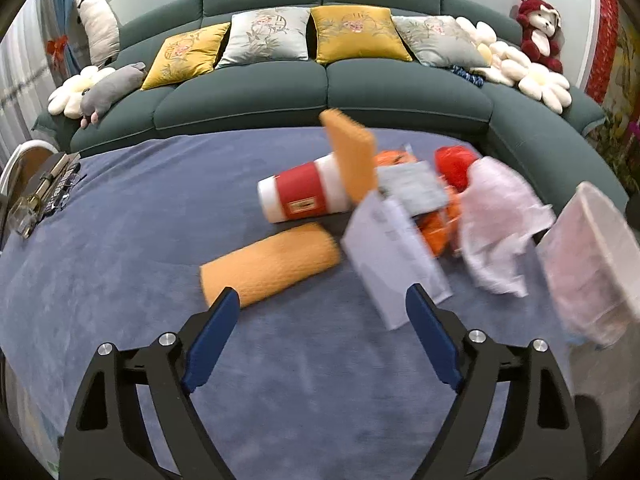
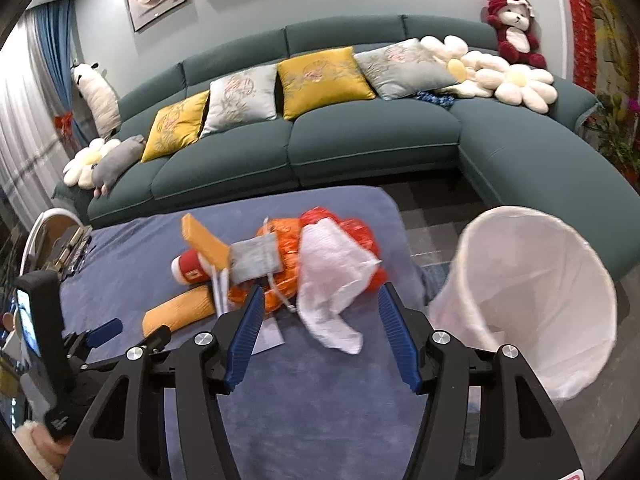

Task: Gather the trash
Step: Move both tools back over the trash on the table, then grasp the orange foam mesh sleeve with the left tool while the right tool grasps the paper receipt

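Note:
A pile of trash lies on the blue-covered table [image 1: 120, 240]: a red-and-white paper cup [image 1: 304, 196] on its side, a rolled orange sponge cloth [image 1: 268, 264], a flat orange sponge [image 1: 352, 156], a white paper sheet [image 1: 396, 256], a grey pouch [image 2: 256, 260], orange and red plastic bags [image 2: 288, 248] and a crumpled white tissue [image 2: 332, 280]. My left gripper [image 1: 322, 304] hovers open just short of the roll and the paper, holding nothing. My right gripper [image 2: 320, 296] is open in front of the tissue, its pads clear of it. A white bin [image 2: 536, 300] tilts at the table's right end.
A green sofa [image 2: 360, 140] with cushions and plush toys runs behind the table and curves round on the right. Glasses and a small box [image 1: 44, 192] sit at the table's left edge by a chair. My left gripper's fingers [image 2: 106, 328] show low on the left in the right wrist view.

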The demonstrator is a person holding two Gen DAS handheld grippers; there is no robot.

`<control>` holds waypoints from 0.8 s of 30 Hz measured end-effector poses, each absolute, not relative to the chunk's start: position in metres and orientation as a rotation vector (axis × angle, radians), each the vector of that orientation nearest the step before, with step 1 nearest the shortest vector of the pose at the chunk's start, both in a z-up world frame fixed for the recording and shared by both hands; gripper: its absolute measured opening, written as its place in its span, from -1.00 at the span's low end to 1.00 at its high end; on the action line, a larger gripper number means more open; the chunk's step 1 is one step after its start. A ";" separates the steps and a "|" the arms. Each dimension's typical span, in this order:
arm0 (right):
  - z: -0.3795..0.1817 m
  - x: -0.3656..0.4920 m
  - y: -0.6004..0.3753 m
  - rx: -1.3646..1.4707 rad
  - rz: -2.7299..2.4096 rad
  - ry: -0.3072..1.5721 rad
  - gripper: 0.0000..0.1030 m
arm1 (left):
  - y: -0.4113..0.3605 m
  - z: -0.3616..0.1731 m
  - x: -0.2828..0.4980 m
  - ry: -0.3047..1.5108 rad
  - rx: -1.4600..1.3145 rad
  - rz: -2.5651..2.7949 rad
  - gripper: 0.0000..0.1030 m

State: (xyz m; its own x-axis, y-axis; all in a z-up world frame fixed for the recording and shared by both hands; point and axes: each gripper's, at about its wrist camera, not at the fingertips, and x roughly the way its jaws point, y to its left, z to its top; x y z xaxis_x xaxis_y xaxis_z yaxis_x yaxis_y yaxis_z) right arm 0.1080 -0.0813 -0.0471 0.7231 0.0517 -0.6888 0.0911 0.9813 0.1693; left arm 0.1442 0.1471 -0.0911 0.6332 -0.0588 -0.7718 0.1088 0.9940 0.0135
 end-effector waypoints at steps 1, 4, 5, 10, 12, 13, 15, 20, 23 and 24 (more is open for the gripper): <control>-0.049 0.111 -0.077 0.195 -0.020 0.769 0.11 | 0.153 -0.096 0.146 0.879 0.070 -0.095 0.57; -0.055 0.120 -0.062 0.185 -0.016 0.790 0.11 | 0.171 -0.110 0.156 0.874 0.081 -0.096 0.57; -0.057 0.123 -0.057 0.182 -0.015 0.795 0.12 | 0.177 -0.115 0.159 0.869 0.078 -0.101 0.57; -0.066 0.141 -0.037 0.180 -0.016 0.822 0.13 | 0.195 -0.136 0.177 0.879 0.074 -0.130 0.57; -0.071 0.148 -0.032 0.185 -0.012 0.834 0.13 | 0.199 -0.145 0.183 0.885 0.077 -0.153 0.57; -0.073 0.151 -0.029 0.182 -0.013 0.840 0.13 | 0.201 -0.148 0.186 0.887 0.081 -0.162 0.57; -0.078 0.157 -0.025 0.172 -0.015 0.852 0.13 | 0.202 -0.156 0.193 0.893 0.104 -0.171 0.57; -0.089 0.165 -0.019 0.171 -0.018 0.879 0.13 | 0.206 -0.168 0.202 0.932 0.089 -0.213 0.27; -0.094 0.168 -0.016 0.171 -0.007 0.898 0.13 | 0.204 -0.172 0.204 0.949 0.091 -0.230 -0.02; -0.096 0.169 -0.014 0.167 -0.002 0.903 0.13 | 0.204 -0.172 0.204 0.946 0.090 -0.231 -0.15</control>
